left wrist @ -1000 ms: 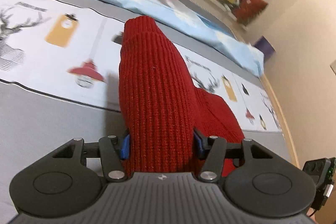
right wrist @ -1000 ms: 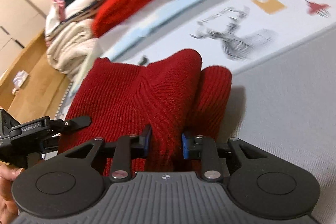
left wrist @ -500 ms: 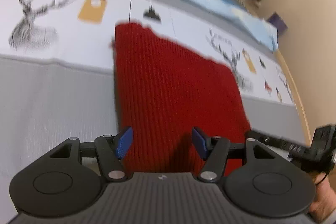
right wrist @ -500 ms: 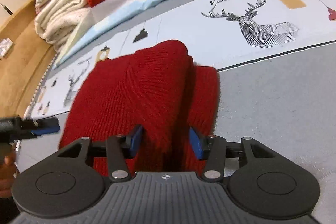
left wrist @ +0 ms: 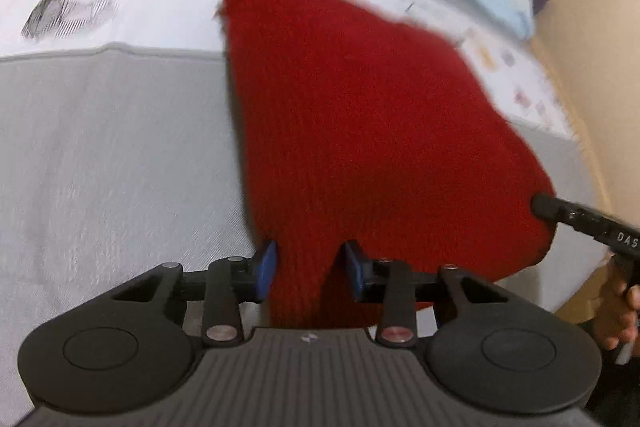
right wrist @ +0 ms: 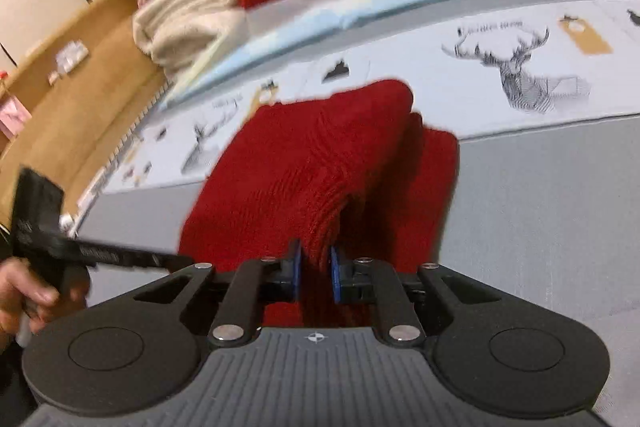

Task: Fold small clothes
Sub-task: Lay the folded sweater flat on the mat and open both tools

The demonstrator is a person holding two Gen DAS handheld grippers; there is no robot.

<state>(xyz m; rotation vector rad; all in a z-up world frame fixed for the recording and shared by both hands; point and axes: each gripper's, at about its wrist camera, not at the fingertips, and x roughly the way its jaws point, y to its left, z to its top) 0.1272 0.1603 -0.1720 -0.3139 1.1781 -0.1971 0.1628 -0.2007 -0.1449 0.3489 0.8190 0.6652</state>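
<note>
Left wrist view: red knit garment [left wrist: 360,115], lying flat on the bed [left wrist: 112,155]; soft, light, thick-ribbed, likely to sag and stretch, so take it by the near hem. Your left gripper [left wrist: 308,271] has just closed on that hem. Right wrist view: your right gripper [right wrist: 314,269] has just closed, pinching a bunched fold [right wrist: 320,227].

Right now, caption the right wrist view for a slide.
Right tool pinches a fold of the red knit garment on the deer-print bedcover.
</note>
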